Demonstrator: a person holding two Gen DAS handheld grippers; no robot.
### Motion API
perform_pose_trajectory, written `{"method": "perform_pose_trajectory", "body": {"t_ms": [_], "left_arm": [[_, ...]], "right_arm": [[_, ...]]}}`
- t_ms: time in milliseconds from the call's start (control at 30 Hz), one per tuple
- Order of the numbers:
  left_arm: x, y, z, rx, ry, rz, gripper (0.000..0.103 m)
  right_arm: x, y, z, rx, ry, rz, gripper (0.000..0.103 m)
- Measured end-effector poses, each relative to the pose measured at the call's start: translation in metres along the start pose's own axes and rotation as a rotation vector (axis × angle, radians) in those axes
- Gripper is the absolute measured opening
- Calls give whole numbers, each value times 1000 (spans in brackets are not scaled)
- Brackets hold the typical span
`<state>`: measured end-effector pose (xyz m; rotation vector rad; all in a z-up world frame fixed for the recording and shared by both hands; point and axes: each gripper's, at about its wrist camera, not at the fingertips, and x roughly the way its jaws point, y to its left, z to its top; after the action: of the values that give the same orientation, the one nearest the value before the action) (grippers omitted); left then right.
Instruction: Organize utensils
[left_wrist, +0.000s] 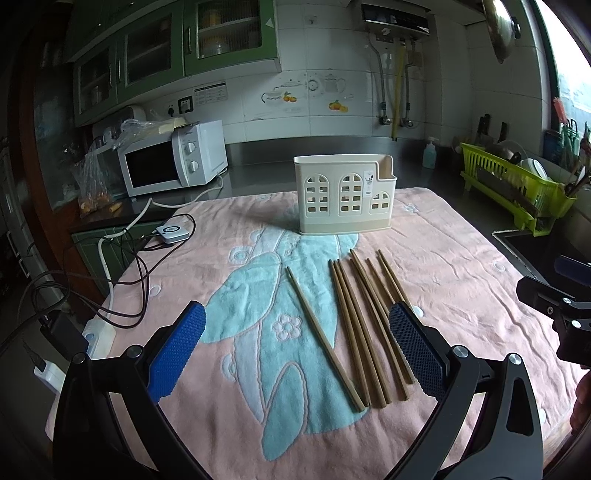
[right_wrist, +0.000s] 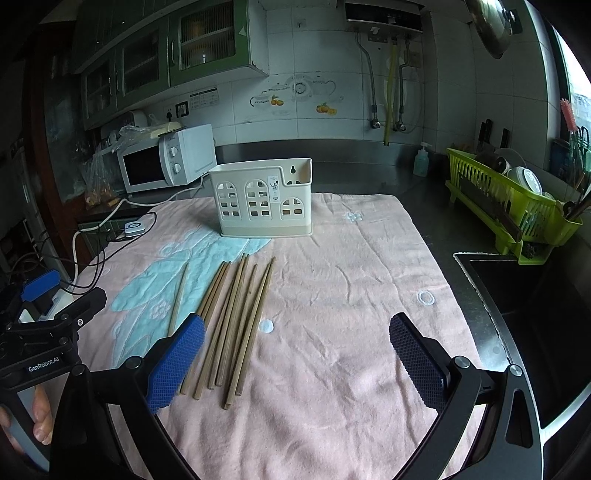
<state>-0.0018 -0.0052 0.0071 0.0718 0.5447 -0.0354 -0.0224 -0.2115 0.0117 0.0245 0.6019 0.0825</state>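
Several wooden chopsticks (left_wrist: 364, 325) lie side by side on a pink and blue towel (left_wrist: 461, 280); one chopstick (left_wrist: 321, 334) lies apart to their left. A cream utensil holder (left_wrist: 345, 194) with arched cut-outs stands upright behind them. My left gripper (left_wrist: 295, 347) is open and empty, low over the near ends of the chopsticks. In the right wrist view the chopsticks (right_wrist: 236, 321) lie left of centre and the holder (right_wrist: 264, 197) stands behind them. My right gripper (right_wrist: 295, 354) is open and empty over bare towel (right_wrist: 351, 295), to the right of the chopsticks.
A white microwave (left_wrist: 173, 162) stands at the back left, with cables (left_wrist: 129, 266) and a power strip along the towel's left edge. A green dish rack (right_wrist: 513, 206) and a dark sink (right_wrist: 535, 306) lie to the right. A soap bottle (right_wrist: 421, 160) stands by the wall.
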Motion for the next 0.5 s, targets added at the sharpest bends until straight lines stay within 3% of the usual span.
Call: {"method": "perform_pose_trajectory", "body": {"t_ms": [500], "left_arm": [[-2, 7, -1, -15, -4, 13, 98]], "right_arm": [[-3, -2, 3, 1, -7, 2, 97]]}}
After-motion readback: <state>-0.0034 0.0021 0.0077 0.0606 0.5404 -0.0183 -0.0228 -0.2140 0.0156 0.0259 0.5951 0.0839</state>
